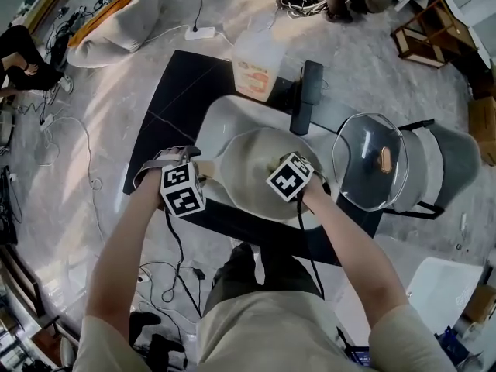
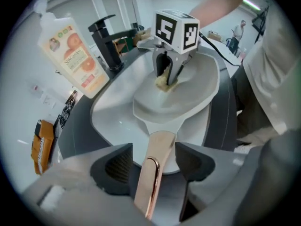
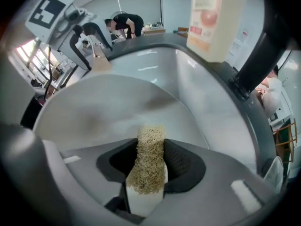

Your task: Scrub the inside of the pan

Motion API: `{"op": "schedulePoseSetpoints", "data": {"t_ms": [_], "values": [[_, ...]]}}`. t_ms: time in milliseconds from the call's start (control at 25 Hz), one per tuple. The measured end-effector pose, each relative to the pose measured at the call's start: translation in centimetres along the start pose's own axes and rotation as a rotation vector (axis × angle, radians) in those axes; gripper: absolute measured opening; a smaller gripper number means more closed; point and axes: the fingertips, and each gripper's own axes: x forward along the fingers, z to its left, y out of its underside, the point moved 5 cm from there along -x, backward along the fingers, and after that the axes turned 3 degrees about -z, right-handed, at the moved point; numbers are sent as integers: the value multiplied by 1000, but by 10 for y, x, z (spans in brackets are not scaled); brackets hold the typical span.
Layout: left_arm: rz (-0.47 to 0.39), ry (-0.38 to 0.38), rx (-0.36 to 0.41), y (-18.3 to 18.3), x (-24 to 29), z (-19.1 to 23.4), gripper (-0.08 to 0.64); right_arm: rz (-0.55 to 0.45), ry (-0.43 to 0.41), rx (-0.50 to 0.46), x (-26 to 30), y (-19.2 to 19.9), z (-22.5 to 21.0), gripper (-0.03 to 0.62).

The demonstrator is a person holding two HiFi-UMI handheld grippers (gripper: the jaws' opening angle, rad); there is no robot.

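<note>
A pale grey pan sits in the white sink, its rose-gold handle pointing to the left. My left gripper stands open astride that handle, with a gap between each dark pad and the metal. My right gripper is shut on a scrub sponge, coarse beige on one face and white on the other, and points steeply down into the pan's bowl. In the left gripper view the sponge rests against the pan's inside below the right gripper.
A large soap jug with an orange label stands on the sink's back edge beside a black faucet. A glass lid lies right of the sink on the dark counter. Cables trail on the floor.
</note>
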Motion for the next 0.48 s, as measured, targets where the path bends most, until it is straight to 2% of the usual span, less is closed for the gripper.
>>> {"op": "schedulePoseSetpoints", "data": {"t_ms": [160,280,480], "values": [[-146,-15,-161,-15,-36,0,291,-153,11,28,-36,-14,8,174],[-230,-56,-223,-26,-61,-2,291,-278,37,72,-65,-21,9,175],[-358,-106,-312,-45,-100,-11,287,-426,93,111,-118,-24,12,174]]}}
